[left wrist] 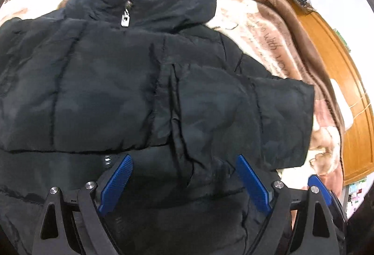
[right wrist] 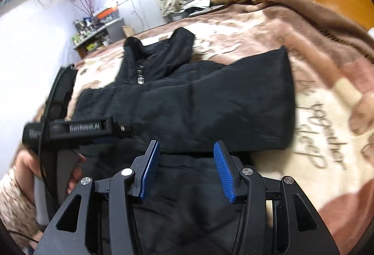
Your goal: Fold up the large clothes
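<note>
- Off to the left, the person's hand (right wrist: 72,175), in a knitted patterned cuff, carries the left gripper (left wrist: 184,181). Its blue pads stand wide apart above the jacket's lower body, with nothing between them and no fabric pinched.
- Spread across the middle of the bed is the black padded jacket (left wrist: 112,82), collar and silver zipper pull (left wrist: 125,19) at the far end, zipped to the neck. Both sleeves look folded across the chest, one cuff ending square towards the right.
- Nearer me, the right gripper (right wrist: 187,169) hangs over the hem end, jaws about half open and empty; the cloth lies underneath, not in the grip.
- To the right, the brown and cream blanket (right wrist: 327,100) is plush and rumpled, bunching up towards the wooden furniture (left wrist: 346,96).
- What worries me: the shell looks slick and puffy, so a shallow pinch at the hem may catch only the top layer and let the rest slide out mid-fold.
- Lifting the hem unevenly could drag the crossed sleeves loose.
- A deep bite might snag the blanket along with the jacket.
</note>
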A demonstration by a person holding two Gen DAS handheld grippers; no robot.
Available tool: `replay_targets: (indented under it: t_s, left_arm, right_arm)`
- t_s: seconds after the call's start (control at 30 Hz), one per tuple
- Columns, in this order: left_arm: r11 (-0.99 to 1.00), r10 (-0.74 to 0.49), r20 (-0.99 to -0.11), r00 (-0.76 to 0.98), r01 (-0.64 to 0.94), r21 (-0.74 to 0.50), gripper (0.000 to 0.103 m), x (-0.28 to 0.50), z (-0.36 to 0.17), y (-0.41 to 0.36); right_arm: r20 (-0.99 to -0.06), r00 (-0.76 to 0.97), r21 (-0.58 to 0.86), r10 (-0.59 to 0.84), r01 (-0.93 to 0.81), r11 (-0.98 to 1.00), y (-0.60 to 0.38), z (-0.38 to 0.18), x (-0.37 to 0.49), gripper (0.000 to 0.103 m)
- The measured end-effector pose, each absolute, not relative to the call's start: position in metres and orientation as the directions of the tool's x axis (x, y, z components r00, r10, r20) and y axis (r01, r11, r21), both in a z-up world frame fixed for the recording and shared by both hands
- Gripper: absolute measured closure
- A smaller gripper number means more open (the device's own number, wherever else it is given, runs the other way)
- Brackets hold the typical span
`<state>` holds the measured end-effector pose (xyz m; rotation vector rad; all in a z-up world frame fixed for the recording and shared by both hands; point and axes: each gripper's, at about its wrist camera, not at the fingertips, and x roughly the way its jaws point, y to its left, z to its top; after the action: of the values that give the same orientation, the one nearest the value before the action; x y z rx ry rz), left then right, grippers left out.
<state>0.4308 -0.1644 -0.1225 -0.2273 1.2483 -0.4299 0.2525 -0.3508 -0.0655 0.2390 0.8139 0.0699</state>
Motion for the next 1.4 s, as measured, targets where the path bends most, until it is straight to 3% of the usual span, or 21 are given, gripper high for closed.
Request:
replay_targets:
  t_s: [0.13, 0.17, 0.2, 0.27, 0.3, 0.43, 0.77, 0.93, 1.17, 1.4]
  left_arm:
    - [0.896, -0.443, -0.867, 0.226, 0.133, -0.423, 0.016, 0.431, -0.134, -0.174]
    - [0.904, -0.428, -0.874, 0.231, 0.135, -0.406, 0.026, 0.431, -0.135, -0.177]
    - [0.91, -0.414, -0.878, 0.24, 0.141, -0.39, 0.043, 0.43, -0.134, -0.179]
    - [0.906, -0.422, -0.87, 0.256, 0.166, -0.391, 0.057, 0.427, -0.13, -0.182]
    - [0.902, -0.429, -0.866, 0.257, 0.172, -0.396, 0.072, 0.426, -0.129, -0.182]
    - [0.904, -0.424, -0.858, 0.29, 0.199, -0.379, 0.092, 0.421, -0.116, -0.182]
    - [0.846, -0.532, -0.729, 0.431, 0.294, -0.444, 0.096, 0.415, -0.038, -0.15]
    - [0.858, -0.514, -0.69, 0.51, 0.297, -0.42, 0.096, 0.422, -0.004, -0.125]
    - [0.881, -0.463, -0.662, 0.59, 0.223, -0.418, 0.096, 0.43, 0.006, -0.066]
    - [0.917, -0.363, -0.703, 0.612, 0.103, -0.384, 0.096, 0.44, -0.025, -0.009]
  right_arm:
    - [-0.719, 0.684, 0.248, 0.124, 0.086, 0.965, -0.365, -0.074, 0.252, 0.054]
    - [-0.718, 0.684, 0.266, 0.125, 0.104, 0.958, -0.37, -0.077, 0.252, 0.054]
    - [-0.717, 0.684, 0.294, 0.135, 0.121, 0.948, -0.375, -0.08, 0.251, 0.054]
    - [-0.723, 0.677, 0.327, 0.137, 0.161, 0.931, -0.383, -0.086, 0.25, 0.054]
    - [-0.724, 0.677, 0.335, 0.135, 0.174, 0.926, -0.385, -0.088, 0.25, 0.054]
    - [-0.725, 0.676, 0.34, 0.13, 0.187, 0.922, -0.384, -0.089, 0.246, 0.054]
    - [-0.705, 0.702, 0.318, 0.1, 0.186, 0.93, -0.379, -0.07, 0.254, 0.054]
    - [-0.693, 0.715, 0.31, 0.094, 0.177, 0.934, -0.373, -0.059, 0.267, 0.054]
    - [-0.688, 0.717, 0.295, 0.109, 0.14, 0.945, -0.356, -0.051, 0.293, 0.054]
    - [-0.692, 0.716, 0.246, 0.097, 0.108, 0.963, -0.339, -0.049, 0.321, 0.054]
